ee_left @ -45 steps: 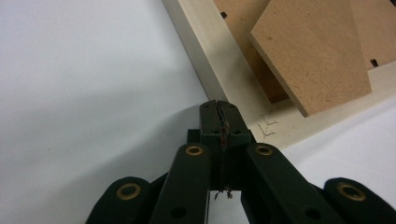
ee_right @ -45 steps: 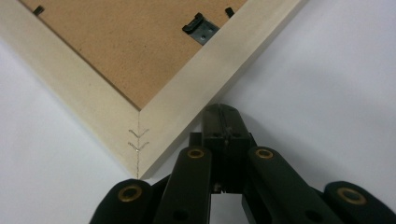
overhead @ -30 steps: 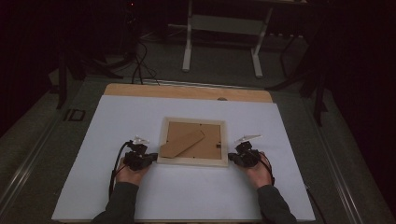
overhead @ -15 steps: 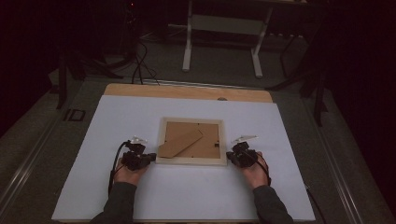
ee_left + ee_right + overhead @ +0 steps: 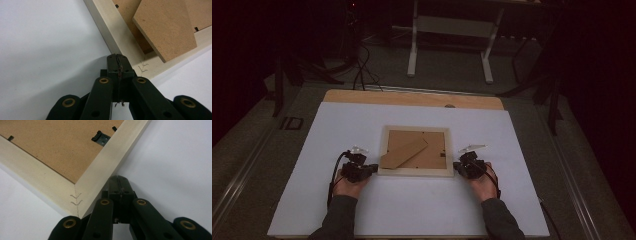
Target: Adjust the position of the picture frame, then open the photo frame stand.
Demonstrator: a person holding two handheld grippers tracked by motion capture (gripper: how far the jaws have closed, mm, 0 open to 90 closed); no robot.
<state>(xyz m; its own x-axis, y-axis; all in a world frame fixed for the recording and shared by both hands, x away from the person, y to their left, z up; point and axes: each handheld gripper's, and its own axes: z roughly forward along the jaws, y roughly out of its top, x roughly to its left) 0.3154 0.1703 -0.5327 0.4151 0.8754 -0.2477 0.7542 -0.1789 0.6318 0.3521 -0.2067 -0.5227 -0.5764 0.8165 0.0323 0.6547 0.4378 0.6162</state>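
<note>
We count one picture frame (image 5: 416, 151), lying face down near the middle of the white sheet (image 5: 412, 210) that covers the table, and two grippers, one in each hand. On the frame's brown backing board (image 5: 432, 145) we see one fold-out stand (image 5: 403, 153), lying flat and pointing toward seven o'clock, and a few small dark clips along the board's edge; one metal clip (image 5: 100, 137) shows clearly in the right gripper view.

The left gripper (image 5: 373, 168) sits at about eight o'clock from the frame's centre, just off its near left corner. In the left gripper view (image 5: 117, 58) its jaws are pressed fully together with nothing between them, and their tip lies right against the pale wooden rim; we cannot tell whether it truly touches. The right gripper (image 5: 457, 167) sits at about four o'clock, at the near right corner. In the right gripper view (image 5: 118, 180) its jaws are likewise closed tight and empty, the tip close against the outer edge of the rim.

Around us, a bare strip of wooden tabletop (image 5: 412, 98) shows at twelve o'clock beyond the sheet. Farther off on the dark floor stand a white two-legged stand (image 5: 451, 30) and loose cables (image 5: 362, 65) at eleven o'clock. Nothing lies between either gripper and the frame.
</note>
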